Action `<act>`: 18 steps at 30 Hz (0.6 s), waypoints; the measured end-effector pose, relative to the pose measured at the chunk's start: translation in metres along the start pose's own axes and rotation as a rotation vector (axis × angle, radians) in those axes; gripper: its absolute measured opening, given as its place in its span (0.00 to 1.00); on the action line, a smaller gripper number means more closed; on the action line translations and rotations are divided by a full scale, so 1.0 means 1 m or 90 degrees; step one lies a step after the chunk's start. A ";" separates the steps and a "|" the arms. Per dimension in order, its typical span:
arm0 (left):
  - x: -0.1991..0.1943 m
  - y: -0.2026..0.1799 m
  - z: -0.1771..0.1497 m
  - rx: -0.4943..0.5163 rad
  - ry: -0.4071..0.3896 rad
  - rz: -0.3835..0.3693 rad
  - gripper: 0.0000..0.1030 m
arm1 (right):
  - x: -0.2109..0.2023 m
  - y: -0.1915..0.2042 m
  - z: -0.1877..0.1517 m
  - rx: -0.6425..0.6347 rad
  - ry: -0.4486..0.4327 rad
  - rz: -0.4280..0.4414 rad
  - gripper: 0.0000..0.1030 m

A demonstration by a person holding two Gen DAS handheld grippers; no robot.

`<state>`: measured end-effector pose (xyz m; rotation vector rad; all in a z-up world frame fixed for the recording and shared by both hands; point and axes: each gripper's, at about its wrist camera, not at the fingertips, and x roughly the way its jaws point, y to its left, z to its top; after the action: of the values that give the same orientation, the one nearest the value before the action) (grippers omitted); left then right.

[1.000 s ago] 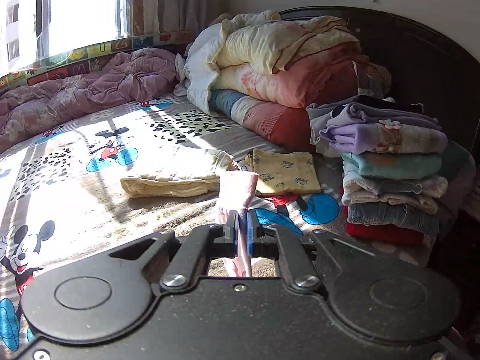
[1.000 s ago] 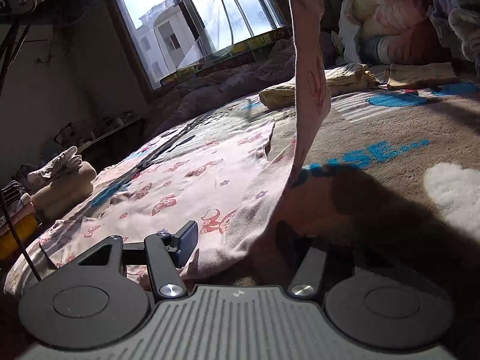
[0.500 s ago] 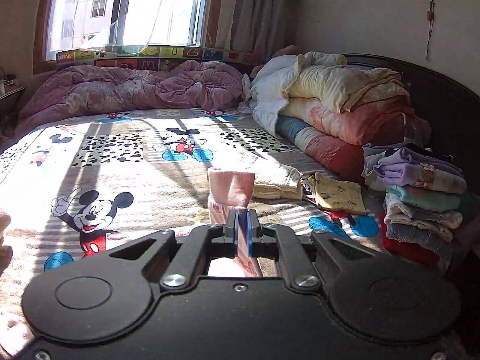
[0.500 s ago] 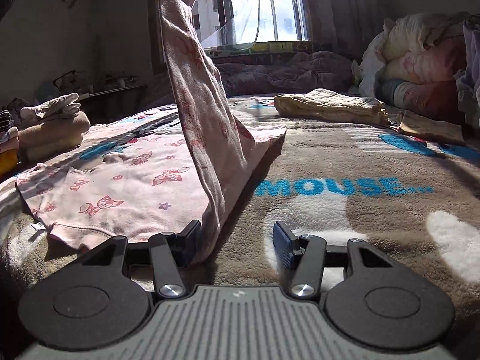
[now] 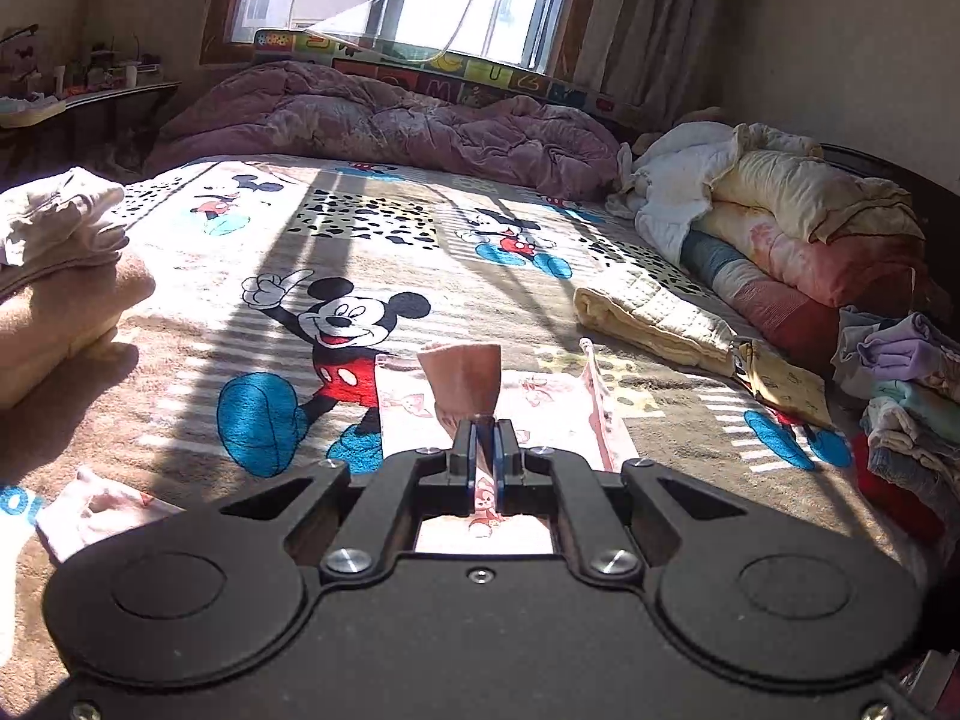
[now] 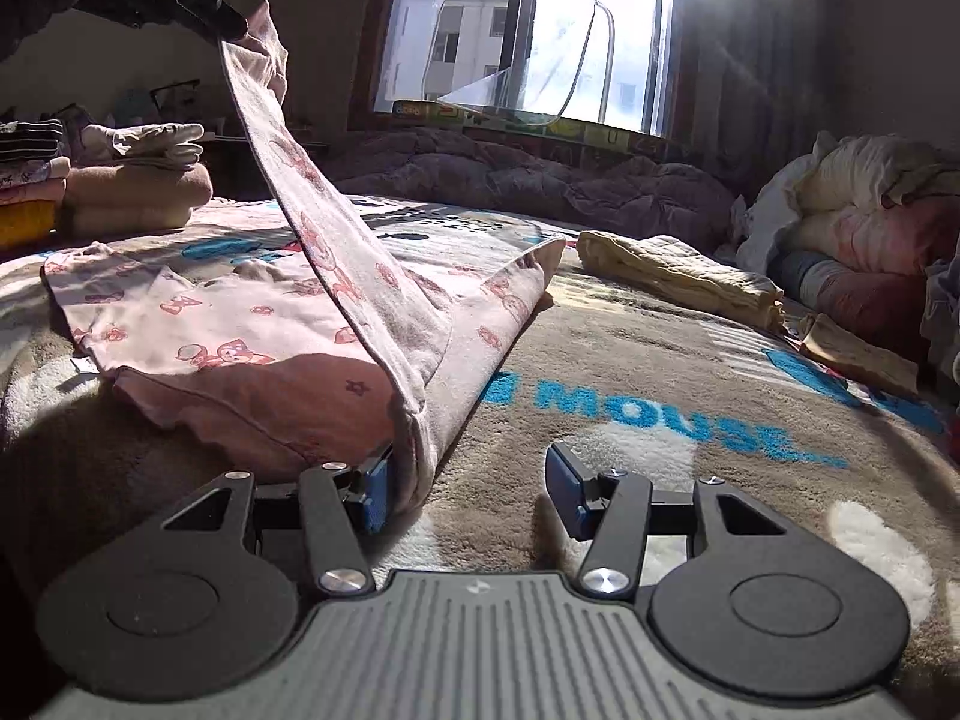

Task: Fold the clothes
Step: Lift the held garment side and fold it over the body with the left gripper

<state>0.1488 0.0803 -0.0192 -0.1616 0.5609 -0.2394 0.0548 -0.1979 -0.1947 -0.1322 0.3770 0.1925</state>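
1. On the bed's Mickey blanket point(image 5: 420, 252) lies the pink printed garment point(image 6: 198, 324) — most of it flat, one strip lifted up off the rest.
2. My L gripper point(image 5: 485, 444) has its pads pressed together on that lifted strip, pinching the cuff end; in the R wrist view the same gripper shows top left, holding the cloth high.
3. My R gripper point(image 6: 474, 492) sits low on the blanket, jaws spread wide, nothing between them. Its left pad touches or nearly touches the garment's near folded edge; can't tell which.
4. Key relation: the lifted strip runs as a long diagonal from the L gripper's pinch, up high, down to the hem corner just left of the R gripper. So the garment lies left of and ahead of the R tool, w/ its long axis going away from me toward the window point(image 6: 528, 42).
5. My judgement — I'm mid-fold on this piece: the L side carries the strip over the body, and the R gripper is the nearer one to pin or grab the near corner.
6. Risk: cloth is limp, so the raised strip could sag or twist when laid down.
7. Folded stack point(image 5: 912, 396) sits far right, a yellow folded piece point(image 6: 678, 276) nearer, both well apart from the work.
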 end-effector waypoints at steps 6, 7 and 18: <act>0.017 0.026 -0.032 -0.028 0.035 0.030 0.04 | -0.001 0.003 -0.002 -0.010 -0.001 0.002 0.52; 0.020 0.030 -0.037 -0.033 0.041 0.035 0.04 | -0.001 0.003 -0.003 -0.012 -0.001 0.002 0.52; 0.028 0.058 -0.070 -0.078 0.045 0.053 0.04 | -0.020 0.009 0.008 -0.118 0.056 0.045 0.51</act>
<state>0.1437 0.1222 -0.1046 -0.2483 0.6509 -0.1311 0.0372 -0.1913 -0.1808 -0.3107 0.4524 0.2923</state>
